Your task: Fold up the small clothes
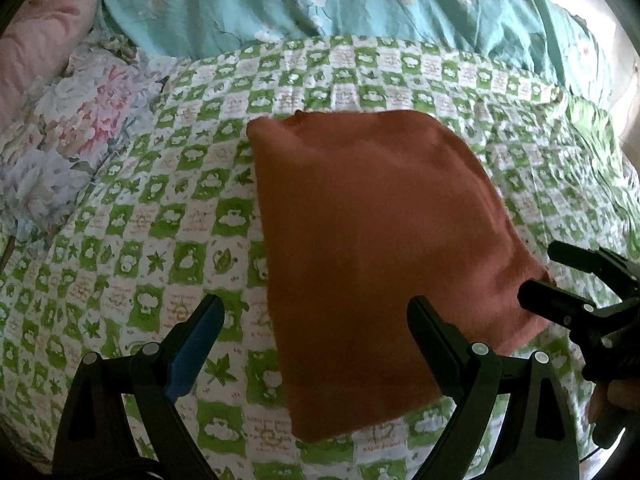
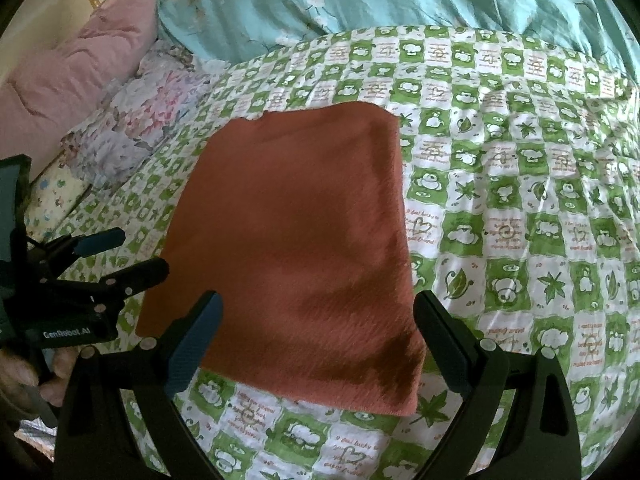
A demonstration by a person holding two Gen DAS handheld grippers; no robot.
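Observation:
A rust-orange cloth [image 1: 372, 248] lies flat on the green-and-white checked bedspread [image 1: 140, 240], and also shows in the right wrist view [image 2: 296, 240]. My left gripper [image 1: 316, 316] is open and empty, hovering over the cloth's near left edge; it also shows at the left of the right wrist view [image 2: 136, 252]. My right gripper [image 2: 320, 312] is open and empty over the cloth's near right part; it also shows at the right of the left wrist view [image 1: 540, 272], by the cloth's near right corner.
A turquoise floral quilt [image 1: 320, 0] lies bunched at the back of the bed. A floral pillow [image 1: 68, 132] and a pink quilt [image 2: 60, 92] lie at the left. The checked bedspread [image 2: 520, 200] stretches to the right.

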